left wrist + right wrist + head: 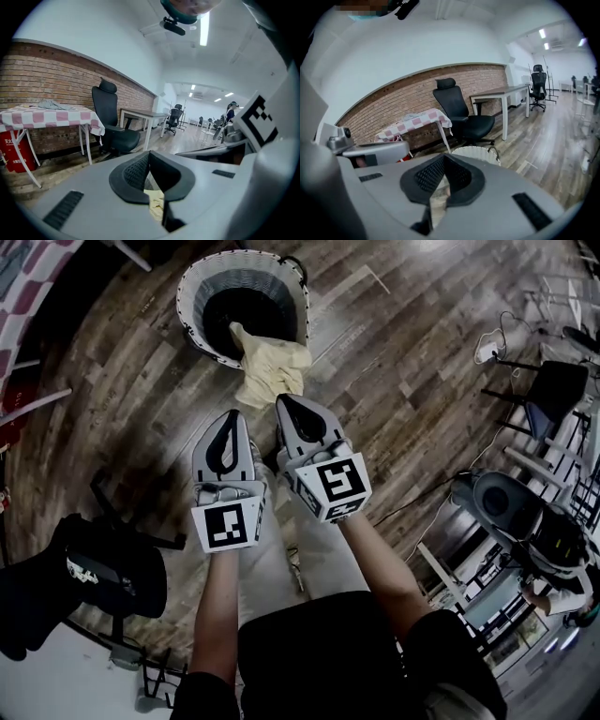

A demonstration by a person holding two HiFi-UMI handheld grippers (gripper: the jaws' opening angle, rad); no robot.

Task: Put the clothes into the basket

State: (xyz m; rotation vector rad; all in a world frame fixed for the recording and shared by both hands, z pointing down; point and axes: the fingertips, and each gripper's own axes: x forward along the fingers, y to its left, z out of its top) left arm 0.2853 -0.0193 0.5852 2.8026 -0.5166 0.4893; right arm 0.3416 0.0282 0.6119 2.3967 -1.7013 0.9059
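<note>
While it drapes the basket [185, 298] rim, pale yellow garment [272, 367] hangs crumpled | left tongs [228, 416], right tongs [286, 401]: pinching it

**A:** Room check, pls?

**B:** On my feeds: wood-plank floor [403, 352], and a brick wall [51, 75] w/ white above it. A table w/ a pink-and-white checked cloth [51, 114] stands against the bricks. There's a black office chair [112, 129] just beside it, then a white desk [143, 114].

**A:** Light?

**B:** Ceiling strip lights [204, 28] are on, bright. I see another office chair [174, 117] far down the rm. There's sth red [14, 150] under the table, can't ID it.
</note>
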